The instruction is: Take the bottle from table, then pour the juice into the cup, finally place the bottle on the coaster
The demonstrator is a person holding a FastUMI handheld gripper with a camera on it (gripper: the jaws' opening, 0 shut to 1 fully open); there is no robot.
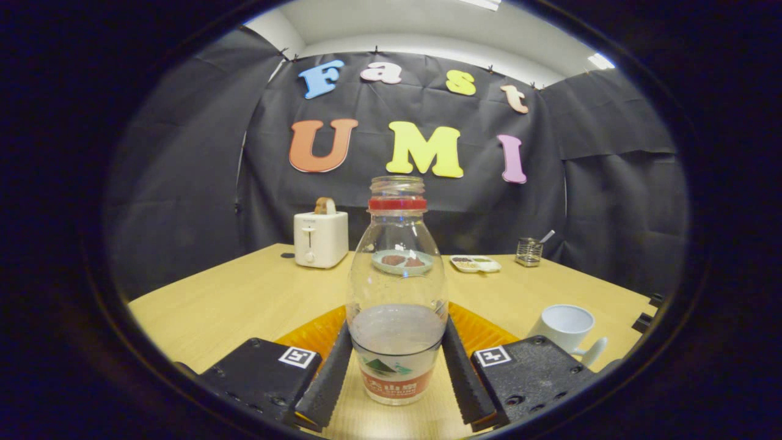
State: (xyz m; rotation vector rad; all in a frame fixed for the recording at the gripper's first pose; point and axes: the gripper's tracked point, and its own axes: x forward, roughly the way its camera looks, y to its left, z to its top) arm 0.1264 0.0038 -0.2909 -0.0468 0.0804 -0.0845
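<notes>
Gripper [397,360]: fingers closed in on the bottle, one against each side of its lower body; it appears clamped, upright.
Bottle [397,293]: clear, uncapped, red neck ring, between the fingers; greyish juice fills only the lower part. Whether its base touches the table [232,299] is hard to tell.
Coaster [482,330]: orange, just behind the bottle, mostly hidden by bottle and fingers.
Cup [565,327]: white, ahead and right of the right finger, handle towards the gripper; inside not visible.
Far side: toaster [321,238] ahead-left; small plate [402,261] seen through the bottle; tray [475,263] and mesh holder [528,252] ahead-right, contents too small to make out.
</notes>
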